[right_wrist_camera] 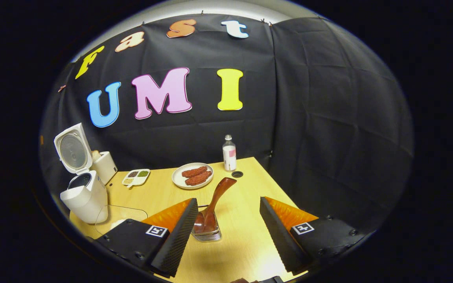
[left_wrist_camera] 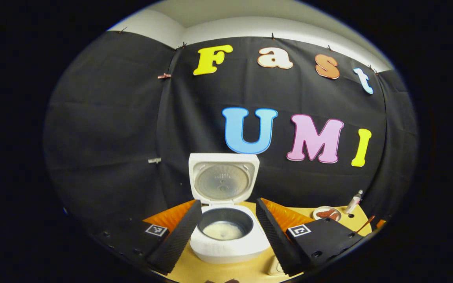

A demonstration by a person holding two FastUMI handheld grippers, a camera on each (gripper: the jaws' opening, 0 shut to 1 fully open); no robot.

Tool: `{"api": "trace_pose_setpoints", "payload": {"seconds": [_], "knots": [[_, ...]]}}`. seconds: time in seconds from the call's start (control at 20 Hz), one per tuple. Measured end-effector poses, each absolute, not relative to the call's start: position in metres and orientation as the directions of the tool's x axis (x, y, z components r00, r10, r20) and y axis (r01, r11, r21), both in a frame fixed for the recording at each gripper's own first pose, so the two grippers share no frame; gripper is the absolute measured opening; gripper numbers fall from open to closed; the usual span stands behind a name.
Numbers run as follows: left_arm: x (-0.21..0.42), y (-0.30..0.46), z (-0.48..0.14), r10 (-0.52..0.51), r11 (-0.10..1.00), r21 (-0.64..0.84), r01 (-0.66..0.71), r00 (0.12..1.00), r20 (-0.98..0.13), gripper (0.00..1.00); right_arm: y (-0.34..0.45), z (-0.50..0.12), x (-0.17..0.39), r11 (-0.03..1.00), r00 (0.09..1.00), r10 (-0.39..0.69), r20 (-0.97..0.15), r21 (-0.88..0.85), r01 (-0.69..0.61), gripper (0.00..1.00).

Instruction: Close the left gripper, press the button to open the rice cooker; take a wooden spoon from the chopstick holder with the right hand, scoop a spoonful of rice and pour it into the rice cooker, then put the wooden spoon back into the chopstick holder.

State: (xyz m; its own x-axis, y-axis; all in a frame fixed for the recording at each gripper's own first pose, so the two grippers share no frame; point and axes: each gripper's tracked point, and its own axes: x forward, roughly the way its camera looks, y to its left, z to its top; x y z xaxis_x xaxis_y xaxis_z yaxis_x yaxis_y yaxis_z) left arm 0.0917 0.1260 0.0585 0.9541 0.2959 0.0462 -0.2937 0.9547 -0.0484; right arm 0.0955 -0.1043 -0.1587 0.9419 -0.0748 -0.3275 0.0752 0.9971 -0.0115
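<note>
The white rice cooker stands open with its lid raised. Pale rice lies at the bottom of its pot. My left gripper is open just in front of it, one finger on each side of the pot, touching nothing. The cooker also appears at the far left of the right gripper view. A brown wooden spoon stands in the small chopstick holder, handle leaning up and right. My right gripper is open around it, the spoon nearer the left finger, not gripped.
On the yellow table are a plate of reddish-brown food, a small bottle, a divided dish of grains, a clear container beside the cooker and a white box behind it.
</note>
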Motion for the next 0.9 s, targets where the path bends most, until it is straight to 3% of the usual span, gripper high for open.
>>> {"api": "trace_pose_setpoints", "payload": {"seconds": [0.15,0.6,0.9], "knots": [[0.125,0.156,0.093,0.309,0.950,-0.001,-0.311,0.946,0.099,0.95,-0.097,-0.138,0.074,0.995,0.953,-0.098,-0.288,-0.010,0.099,0.99],[0.260,0.216,0.161,0.252,0.967,-0.070,-0.245,0.961,0.115,0.95,-0.050,-0.098,0.038,0.993,0.972,-0.102,-0.213,-0.075,0.088,0.99],[0.340,0.239,0.143,0.223,0.974,-0.051,-0.221,0.974,0.036,0.95,-0.014,-0.094,0.025,0.995,0.974,-0.068,-0.217,-0.087,0.051,0.99]]}}
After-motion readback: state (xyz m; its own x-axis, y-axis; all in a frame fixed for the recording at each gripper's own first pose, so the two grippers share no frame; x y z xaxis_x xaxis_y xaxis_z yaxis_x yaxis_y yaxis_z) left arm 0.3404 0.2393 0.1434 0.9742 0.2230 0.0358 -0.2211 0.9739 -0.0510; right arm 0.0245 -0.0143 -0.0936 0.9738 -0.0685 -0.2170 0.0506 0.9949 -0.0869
